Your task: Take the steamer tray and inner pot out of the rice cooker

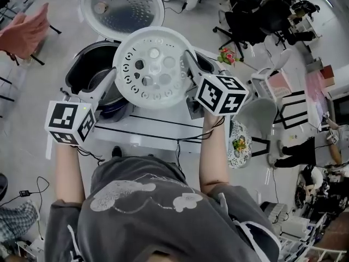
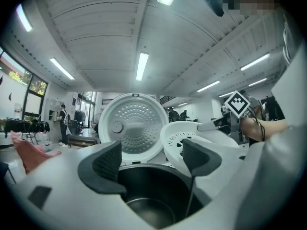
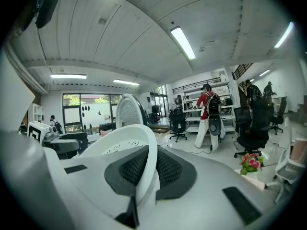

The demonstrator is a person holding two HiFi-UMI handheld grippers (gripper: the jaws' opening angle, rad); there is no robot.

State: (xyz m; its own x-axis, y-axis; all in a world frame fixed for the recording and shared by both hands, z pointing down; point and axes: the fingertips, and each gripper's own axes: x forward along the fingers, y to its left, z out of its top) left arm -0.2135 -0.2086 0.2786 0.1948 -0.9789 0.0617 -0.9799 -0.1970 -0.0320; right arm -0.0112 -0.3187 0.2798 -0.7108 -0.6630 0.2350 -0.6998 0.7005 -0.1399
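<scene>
The right gripper (image 3: 147, 169) has its jaws shut tight on the rim of the white steamer tray (image 1: 152, 67), which hangs in the air over the open rice cooker (image 1: 80, 64). The left gripper (image 2: 153, 157) has its jaws apart with nothing in them. The tray is held by one edge only, so I think it could tip, slip out and drop onto the inner pot (image 2: 153, 198) down in the cooker. The cooker stands on a small white desk (image 1: 147, 129) in a big, busy room with chairs (image 1: 256, 15) and wires (image 1: 34, 190) on the pale floor (image 1: 27, 146).

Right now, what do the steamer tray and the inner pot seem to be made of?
The steamer tray looks like matte white plastic with moulded holes. The inner pot is probably metal under a dark coating, faintly glossy inside.
</scene>
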